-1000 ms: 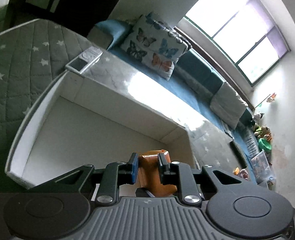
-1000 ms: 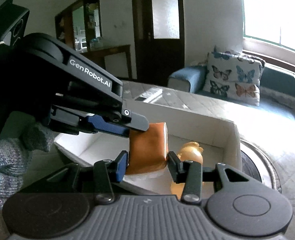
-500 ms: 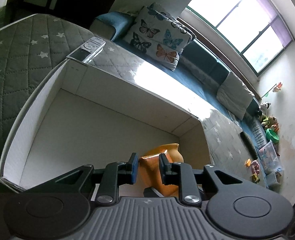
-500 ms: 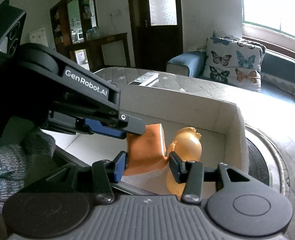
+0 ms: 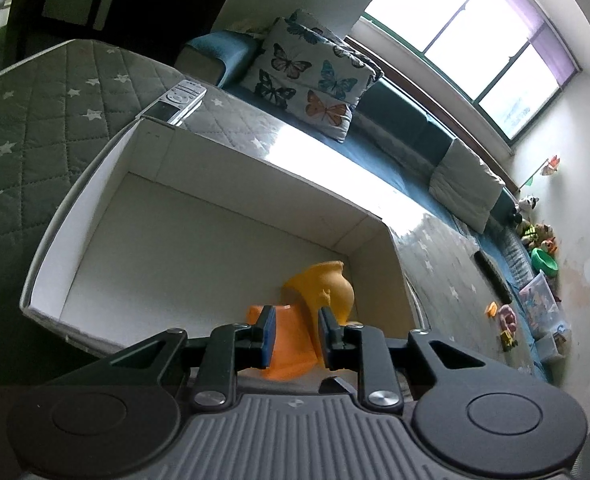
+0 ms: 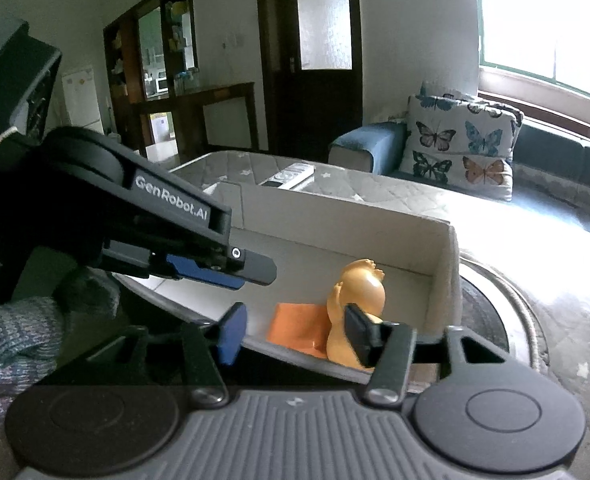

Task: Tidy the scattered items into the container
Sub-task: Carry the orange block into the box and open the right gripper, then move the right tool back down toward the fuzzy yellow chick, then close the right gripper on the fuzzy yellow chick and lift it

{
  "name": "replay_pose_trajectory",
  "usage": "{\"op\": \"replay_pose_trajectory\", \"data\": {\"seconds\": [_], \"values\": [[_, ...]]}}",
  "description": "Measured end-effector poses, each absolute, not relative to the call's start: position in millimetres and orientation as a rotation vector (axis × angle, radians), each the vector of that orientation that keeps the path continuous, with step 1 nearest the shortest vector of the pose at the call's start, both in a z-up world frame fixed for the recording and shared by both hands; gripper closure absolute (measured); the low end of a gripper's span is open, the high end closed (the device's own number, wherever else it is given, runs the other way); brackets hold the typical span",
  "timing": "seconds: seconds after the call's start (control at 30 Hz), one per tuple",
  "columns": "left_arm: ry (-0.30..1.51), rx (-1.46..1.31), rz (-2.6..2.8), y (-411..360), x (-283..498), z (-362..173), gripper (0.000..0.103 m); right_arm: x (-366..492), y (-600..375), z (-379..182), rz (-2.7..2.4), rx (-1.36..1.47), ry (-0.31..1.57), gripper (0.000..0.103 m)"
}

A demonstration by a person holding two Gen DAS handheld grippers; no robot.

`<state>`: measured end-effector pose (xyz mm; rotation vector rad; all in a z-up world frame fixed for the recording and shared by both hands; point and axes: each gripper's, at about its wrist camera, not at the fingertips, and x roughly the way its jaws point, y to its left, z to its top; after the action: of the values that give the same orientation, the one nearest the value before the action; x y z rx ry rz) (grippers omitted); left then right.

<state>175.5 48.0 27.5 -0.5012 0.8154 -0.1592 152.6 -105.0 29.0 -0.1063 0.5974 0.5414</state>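
My right gripper (image 6: 291, 336) hangs over the near wall of the white box (image 6: 335, 220), its jaws opening with nothing pinched between them. The orange block (image 6: 299, 328) lies flat on the box floor beyond the pads, beside the yellow figurine (image 6: 359, 292) in the same corner. My left gripper (image 5: 295, 336) has its jaws opening too, the pads apart from the block (image 5: 291, 344) seen between them; in the right view its fingers (image 6: 215, 268) hang above the box, clear of the block. A remote (image 5: 175, 100) rests on the starred quilt (image 5: 55, 92) just behind the box.
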Motion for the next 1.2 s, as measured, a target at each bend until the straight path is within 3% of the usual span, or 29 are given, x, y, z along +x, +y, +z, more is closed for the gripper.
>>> {"op": "replay_pose_trajectory", "data": {"seconds": [0.43, 0.97, 1.03, 1.2], "values": [[0.774, -0.472, -0.186, 43, 130, 37, 0.077, 101, -123, 26, 0.542, -0.146, 0.587, 0.025], [0.879, -0.526, -0.269, 23, 114, 8, 0.074, 87, -131, -9, 0.533, -0.14, 0.675, 0.026], [0.88, -0.53, -0.273, 20, 115, 7, 0.074, 87, -131, -11, 0.531, -0.139, 0.681, 0.034], [0.894, -0.554, -0.261, 19, 121, 2, 0.073, 90, -130, -19, 0.532, -0.122, 0.707, 0.04]]}}
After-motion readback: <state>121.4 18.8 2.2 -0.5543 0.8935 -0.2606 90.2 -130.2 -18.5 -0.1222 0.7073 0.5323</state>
